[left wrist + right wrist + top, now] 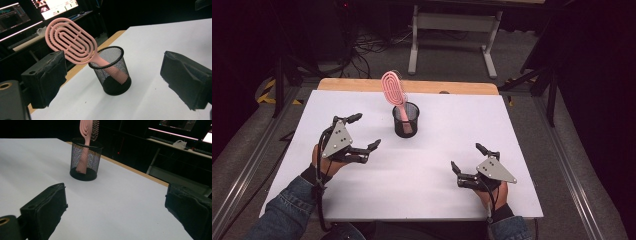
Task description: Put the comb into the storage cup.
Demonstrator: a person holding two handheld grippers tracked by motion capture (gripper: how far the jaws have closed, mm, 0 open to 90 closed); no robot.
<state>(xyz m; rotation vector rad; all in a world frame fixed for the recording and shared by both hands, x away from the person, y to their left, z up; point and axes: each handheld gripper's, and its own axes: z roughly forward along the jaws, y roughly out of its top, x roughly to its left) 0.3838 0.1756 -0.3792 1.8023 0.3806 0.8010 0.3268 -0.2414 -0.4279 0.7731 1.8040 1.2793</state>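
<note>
- Right now: pink hairbrush (394, 90) stands handle-down in the black mesh cup (405, 121), head sticking out above the rim and leaning toward the far left edge of the counter (512, 150).
- Cup sits upright on the white counter sheet, far half, roughly centred between both hands.
- Left gripper (364, 131): fingers spread wide, holding nothing. It hovers just left of the cup, near but not touching.
- Left gripper view confirms: both black fingers (47, 77) frame the cup (112, 70), with the brush (72, 45) in the middle; clear gap on each side.
- Brush handle visible through the mesh, resting against the cup's inner wall, tip down at the base.
- Right gripper (468, 157): fingers also wide open, holding nothing. Sits near the front right of the counter, well apart from the cup.
- Right gripper view: cup (86, 160) farther off, up left between the fingers (47, 207), bare white sheet in between; brush head (86, 128) cut off by the top of the view.
- Denim sleeves come in from the near edge; a cable trails from each gripper.
- Behind the counter: monitors lit in a dark room, a white table frame on the floor.
</note>
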